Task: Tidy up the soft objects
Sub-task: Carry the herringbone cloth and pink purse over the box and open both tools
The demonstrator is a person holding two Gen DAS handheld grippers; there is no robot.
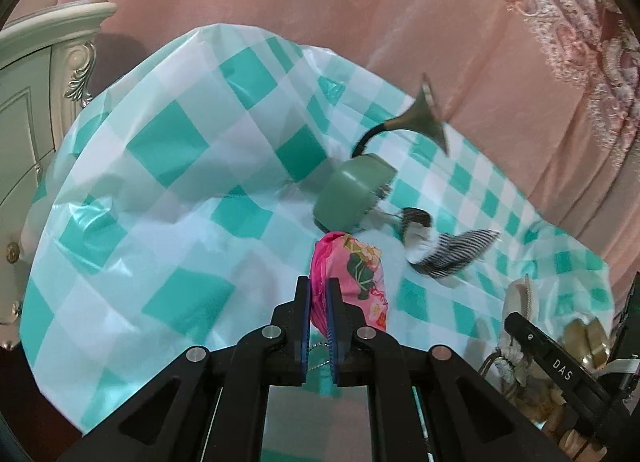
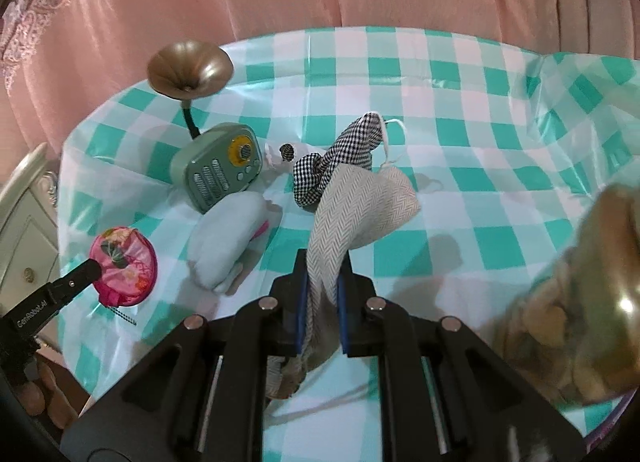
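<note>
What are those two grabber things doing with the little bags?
A person is tidying soft things on a checked tablecloth. The left gripper is shut on a pink pouch, and the right gripper is shut on a grey pouch. A checked cloth and a pale blue cushion lie beside a green radio.

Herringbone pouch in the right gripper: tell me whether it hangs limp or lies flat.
Limp: the herringbone pouch droops from the shut right gripper, above the checked tablecloth.
</note>
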